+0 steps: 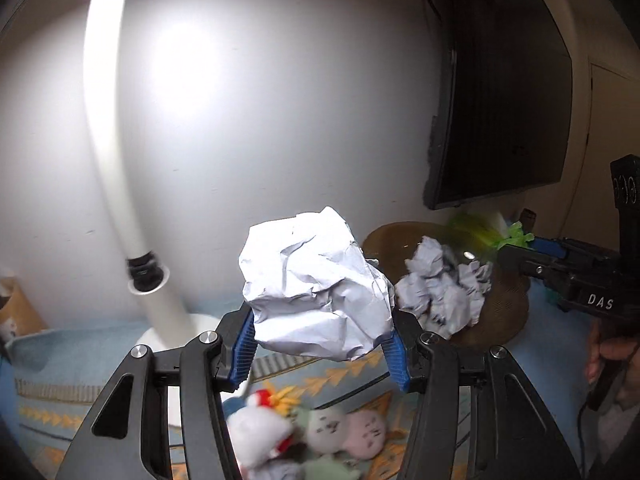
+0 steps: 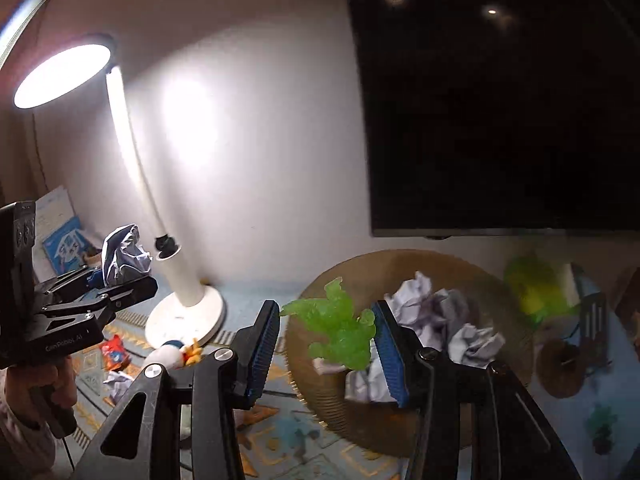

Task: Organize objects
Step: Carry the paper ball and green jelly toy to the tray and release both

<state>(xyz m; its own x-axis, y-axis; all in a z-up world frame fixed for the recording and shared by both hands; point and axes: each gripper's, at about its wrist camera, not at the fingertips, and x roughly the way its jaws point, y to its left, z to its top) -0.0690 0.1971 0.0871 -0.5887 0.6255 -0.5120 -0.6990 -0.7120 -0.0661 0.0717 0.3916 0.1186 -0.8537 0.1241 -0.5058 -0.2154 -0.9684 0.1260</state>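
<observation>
Left wrist view: left gripper (image 1: 320, 344) has its blue pads closed against a large crumpled paper ball (image 1: 316, 284), held up off the patterned cloth (image 1: 48, 360). Behind it, a brown woven basket (image 1: 508, 308) holds more crumpled paper (image 1: 444, 288). Plush toys (image 1: 320, 432) lie below the jaws. Right gripper (image 1: 516, 250) enters at right, a green leafy piece (image 1: 516, 236) at its tip.

Right wrist view: right gripper (image 2: 328, 340) jaws stand wide; the green leafy piece (image 2: 340, 328) touches the right pad only, so whether it is gripped I cannot tell. It sits over the basket (image 2: 316, 360) rim. White lamp (image 2: 184, 280) stands left, lit.
</observation>
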